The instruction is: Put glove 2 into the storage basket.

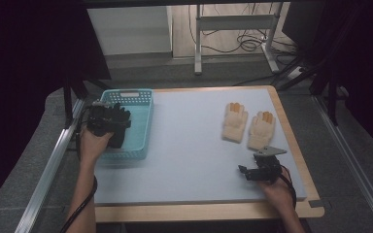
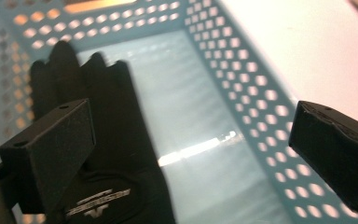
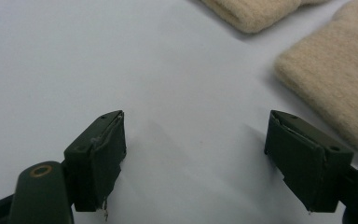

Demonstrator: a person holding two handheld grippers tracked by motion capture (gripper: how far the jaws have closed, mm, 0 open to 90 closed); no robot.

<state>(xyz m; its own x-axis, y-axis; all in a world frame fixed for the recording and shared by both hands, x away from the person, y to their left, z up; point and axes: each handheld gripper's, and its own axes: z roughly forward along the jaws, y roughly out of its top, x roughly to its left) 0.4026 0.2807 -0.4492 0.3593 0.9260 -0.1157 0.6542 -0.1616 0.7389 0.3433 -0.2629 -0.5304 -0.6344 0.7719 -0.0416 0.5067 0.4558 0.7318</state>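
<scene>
A black glove (image 2: 116, 154) lies flat on the floor of a turquoise perforated basket (image 2: 251, 93), fingers pointing to its far wall. My left gripper (image 2: 191, 126) hangs open above it, nothing between the pads; from above, that gripper (image 1: 108, 121) sits over the basket (image 1: 126, 92) at the table's left. Two cream knitted gloves (image 1: 235, 121) (image 1: 261, 130) lie side by side at the right. My right gripper (image 1: 245, 171) stands open just in front of them. In its own view the right gripper (image 3: 196, 140) spans bare mat, the nearer cream glove (image 3: 335, 70) off to its right.
A pale blue-grey mat (image 1: 189, 145) covers the wooden table (image 1: 199, 211). Metal rails (image 1: 48, 170) run along both sides. Behind the table stand a white frame (image 1: 233, 24) and loose cables on the floor.
</scene>
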